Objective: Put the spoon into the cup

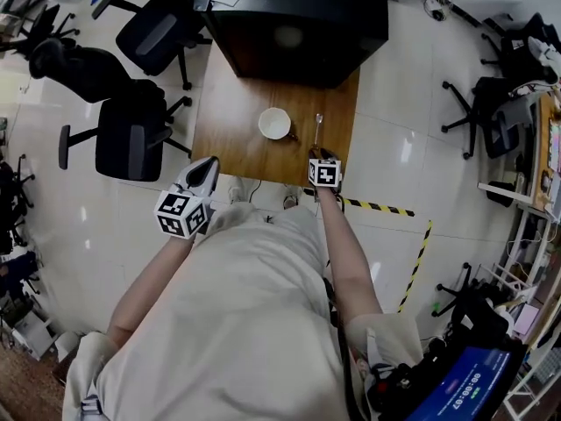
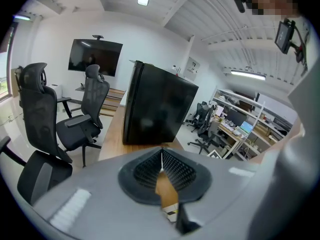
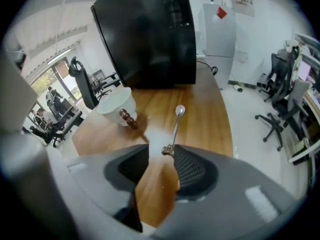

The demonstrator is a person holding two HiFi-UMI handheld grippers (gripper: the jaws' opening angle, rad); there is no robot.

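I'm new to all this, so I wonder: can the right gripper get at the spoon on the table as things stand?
Probably yes. The right gripper hangs open just short of the spoon, whose handle end lies by its jaws; nothing stands between, and the cup sits off to the side.

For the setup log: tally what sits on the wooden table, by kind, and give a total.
cup: 1
spoon: 1
black box: 1
Total: 3
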